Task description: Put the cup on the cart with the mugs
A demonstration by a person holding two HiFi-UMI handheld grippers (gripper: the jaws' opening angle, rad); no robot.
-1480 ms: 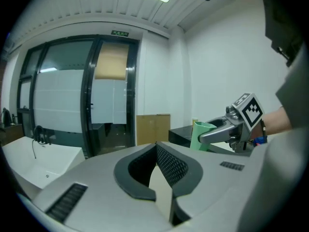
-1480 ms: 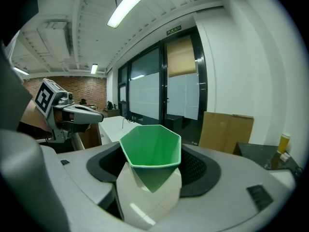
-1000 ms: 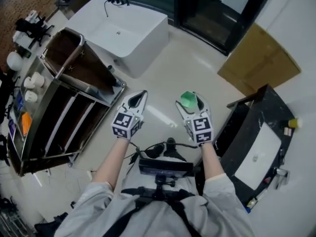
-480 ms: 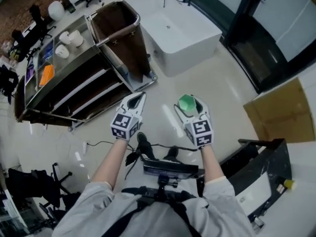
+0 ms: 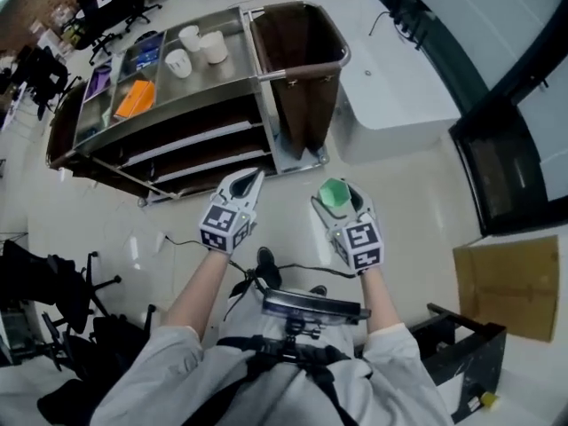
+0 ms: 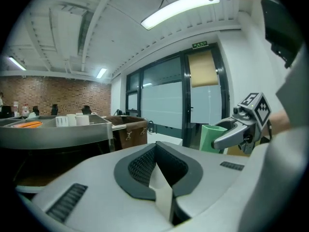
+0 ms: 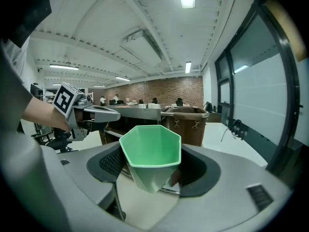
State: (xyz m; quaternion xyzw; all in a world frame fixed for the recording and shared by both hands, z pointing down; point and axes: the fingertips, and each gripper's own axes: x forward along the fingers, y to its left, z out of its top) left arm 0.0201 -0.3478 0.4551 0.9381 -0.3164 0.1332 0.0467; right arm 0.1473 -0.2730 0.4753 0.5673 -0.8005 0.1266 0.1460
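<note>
right gripper (image 5: 341, 195): pinching the green cup (image 7: 150, 151), upright | left gripper (image 5: 251, 178): pressed together, empty | cart (image 5: 177, 106) with white mugs (image 5: 201, 48): ahead, well apart | risk: cup may slip from the tilted hold, or knock mugs
</note>
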